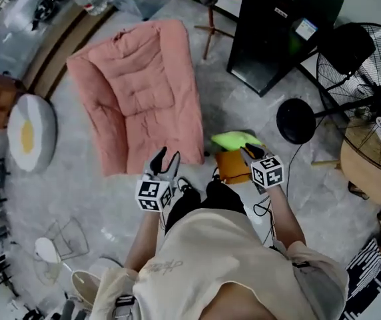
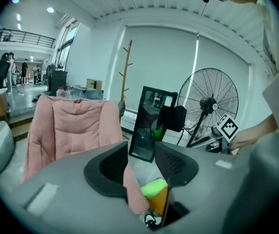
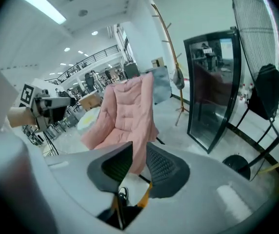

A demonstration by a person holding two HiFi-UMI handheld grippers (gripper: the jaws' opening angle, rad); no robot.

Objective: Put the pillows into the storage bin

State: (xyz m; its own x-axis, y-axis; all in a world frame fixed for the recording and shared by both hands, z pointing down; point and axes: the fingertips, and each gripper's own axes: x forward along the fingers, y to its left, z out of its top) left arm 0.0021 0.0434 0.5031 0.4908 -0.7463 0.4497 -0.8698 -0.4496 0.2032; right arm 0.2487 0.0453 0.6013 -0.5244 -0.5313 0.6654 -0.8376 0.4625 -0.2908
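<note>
Left gripper (image 2: pixel 142 160): claw spread, with nothing between its dark ribbed pads; floor and the pink cushion's edge show through the gap.
Right gripper (image 3: pixel 139 162): claw spread only narrowly; the pads stand close but apart, and nothing is pinched between them.
Gripper positions: both are held up in front of the person's body, the left one over the near edge of the pink cushion, the right one just near of the bin.
Storage bin (image 1: pixel 234 167): small and orange, on the grey floor by the person's feet, just right of the pink cushion's near corner.
Green pillow (image 1: pixel 236 140): bright lime, resting on top of the storage bin, at its far side.
Fried-egg pillow (image 1: pixel 30 133): round, white with a yellow centre, on the floor at the far left, well apart from the bin and from both grippers.
Pink lounge cushion (image 1: pixel 140 92): quilted and folded, its back propped up, between the fried-egg pillow and the bin.
Black cabinet (image 1: pixel 280 29): tall, standing at the far right.
Floor fan (image 1: pixel 360 79): large, with a wire cage and a round black base, right of the cabinet.
Coat stand (image 1: pixel 209 19): wooden, at the far side, just left of the cabinet.
</note>
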